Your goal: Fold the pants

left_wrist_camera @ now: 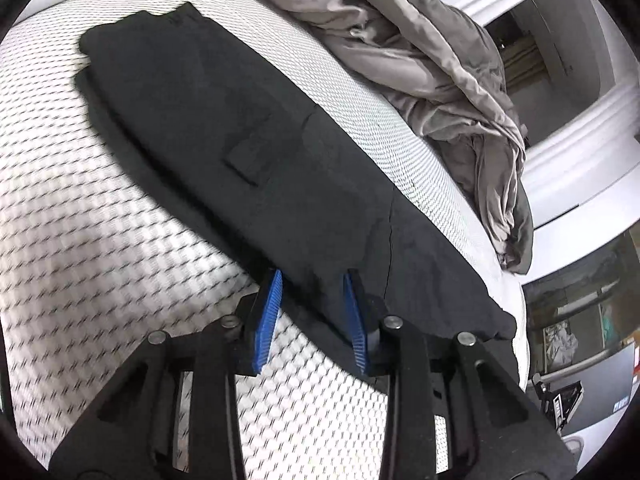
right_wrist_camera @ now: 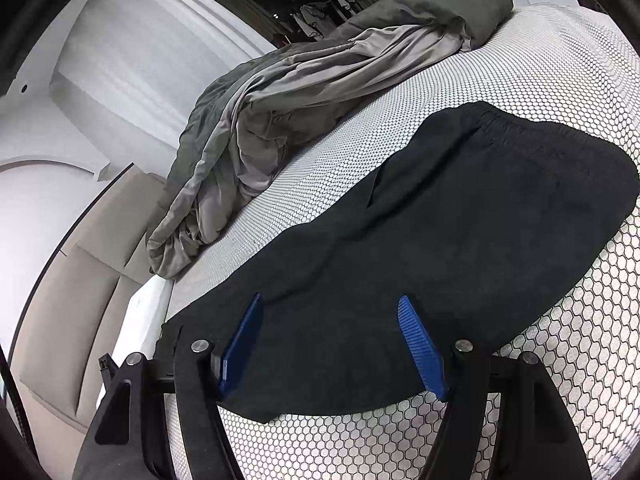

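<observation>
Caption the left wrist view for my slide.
Left gripper with blue-padded fingers straddling the near edge of flat black fabric pants on a white honeycomb-patterned mattress.

A home bedroom: a bare white mattress with a honeycomb-textured cover (right_wrist_camera: 520, 64), a crumpled grey duvet (right_wrist_camera: 304, 92) heaped along it, and white moulded wall panelling (right_wrist_camera: 120, 52) behind.

One pair of black pants (left_wrist_camera: 248, 148) lies at the bed's (left_wrist_camera: 80, 240) centre, one crumpled grey blanket (left_wrist_camera: 432, 60) toward 1 o'clock, two grippers, each with two blue fingers (left_wrist_camera: 266, 320).
</observation>
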`<state>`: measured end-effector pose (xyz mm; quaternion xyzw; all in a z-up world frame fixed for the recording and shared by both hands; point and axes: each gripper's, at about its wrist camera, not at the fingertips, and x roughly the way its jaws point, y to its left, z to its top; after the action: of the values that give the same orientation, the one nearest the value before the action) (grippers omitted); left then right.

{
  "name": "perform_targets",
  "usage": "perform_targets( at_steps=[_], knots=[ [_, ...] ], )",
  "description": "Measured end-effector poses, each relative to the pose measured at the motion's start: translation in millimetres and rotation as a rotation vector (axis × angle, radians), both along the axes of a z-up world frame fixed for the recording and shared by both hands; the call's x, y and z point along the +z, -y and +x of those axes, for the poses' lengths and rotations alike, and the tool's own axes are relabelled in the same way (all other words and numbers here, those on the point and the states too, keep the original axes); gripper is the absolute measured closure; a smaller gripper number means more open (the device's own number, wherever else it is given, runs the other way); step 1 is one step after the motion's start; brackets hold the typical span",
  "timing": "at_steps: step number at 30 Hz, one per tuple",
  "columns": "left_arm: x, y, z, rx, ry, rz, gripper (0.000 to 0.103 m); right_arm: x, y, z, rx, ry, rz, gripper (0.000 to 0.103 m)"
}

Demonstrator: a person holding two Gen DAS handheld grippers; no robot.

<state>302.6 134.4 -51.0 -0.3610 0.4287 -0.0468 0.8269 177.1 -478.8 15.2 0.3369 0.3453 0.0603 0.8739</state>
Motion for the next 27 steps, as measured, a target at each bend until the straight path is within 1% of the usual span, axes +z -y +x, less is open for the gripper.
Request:
perform_targets(
  at_steps=[3,5,6,7,8,9,10,11,13,14,15,16,17,18,21,23,26,27],
  knots=[
    [-16.6,0.8,16.5,0.023,-0.047,-0.036,0.075,-0.9,-2.4,1.1,0.005,-0.001,0.005,0.032],
    [-19.4,0.5,20.0,0.042,-0.049,-0.056,0.075,-0.8,-4.0,1.5,0.008,0.001,0.005,0.032],
    [-18.5,1.9,21.7,0.044,-0.042,-0.054,0.075,-0.7,-4.4,1.6,0.007,0.001,0.005,0.032],
    [-16.7,2.9,21.8,0.044,-0.033,-0.037,0.077,-0.8,-4.5,1.8,0.007,0.001,0.004,0.032],
    [-14.3,3.1,21.1,0.052,-0.024,-0.012,0.081,-0.8,-4.4,1.7,0.007,0.001,0.002,0.032],
    [-12.0,2.7,19.0,0.065,-0.027,0.024,0.095,-0.9,-4.2,1.4,0.003,0.000,-0.001,0.032],
    [-10.4,2.2,16.6,0.062,-0.024,0.028,0.097,-0.7,-4.6,1.2,0.001,-0.001,-0.004,0.032],
    [-5.9,2.7,13.1,0.050,-0.005,0.044,0.097,-0.8,-3.4,0.7,-0.001,-0.002,-0.004,0.032],
    [-1.1,3.7,12.3,0.046,0.006,0.107,0.097,-1.2,-1.1,-0.7,-0.006,0.000,0.001,0.032],
    [-3.9,2.5,14.4,0.055,-0.010,0.122,0.097,-1.2,0.2,-1.5,-0.008,0.001,0.001,0.032],
    [-11.9,1.1,18.2,0.056,-0.056,0.127,0.097,-1.4,1.3,-2.0,-0.011,0.000,-0.001,0.032],
    [-16.3,-1.2,17.3,0.055,-0.071,0.114,0.097,-1.9,2.1,-2.5,-0.013,-0.003,-0.004,0.032],
    [-17.5,-3.7,12.9,0.067,-0.062,0.094,0.097,-2.6,3.4,-3.1,-0.017,-0.005,-0.003,0.032],
    [-15.2,-4.0,10.0,0.065,-0.055,0.103,0.097,-3.2,4.7,-3.8,-0.018,-0.007,-0.002,0.032],
    [-3.4,-3.1,-0.4,0.041,-0.028,0.169,0.097,-3.9,11.4,-7.6,-0.033,-0.011,0.000,0.032],
    [-0.1,-7.7,-8.6,0.046,-0.030,0.153,0.097,-3.3,15.2,-9.8,-0.040,-0.010,0.000,0.032],
    [-3.8,-25.8,-24.8,0.089,-0.038,0.063,0.095,-3.8,20.8,-13.5,-0.056,-0.012,0.002,0.032],
    [-6.8,-31.4,-27.6,0.101,-0.045,0.034,0.090,-4.3,22.7,-14.2,-0.059,-0.015,0.005,0.032]
  ],
)
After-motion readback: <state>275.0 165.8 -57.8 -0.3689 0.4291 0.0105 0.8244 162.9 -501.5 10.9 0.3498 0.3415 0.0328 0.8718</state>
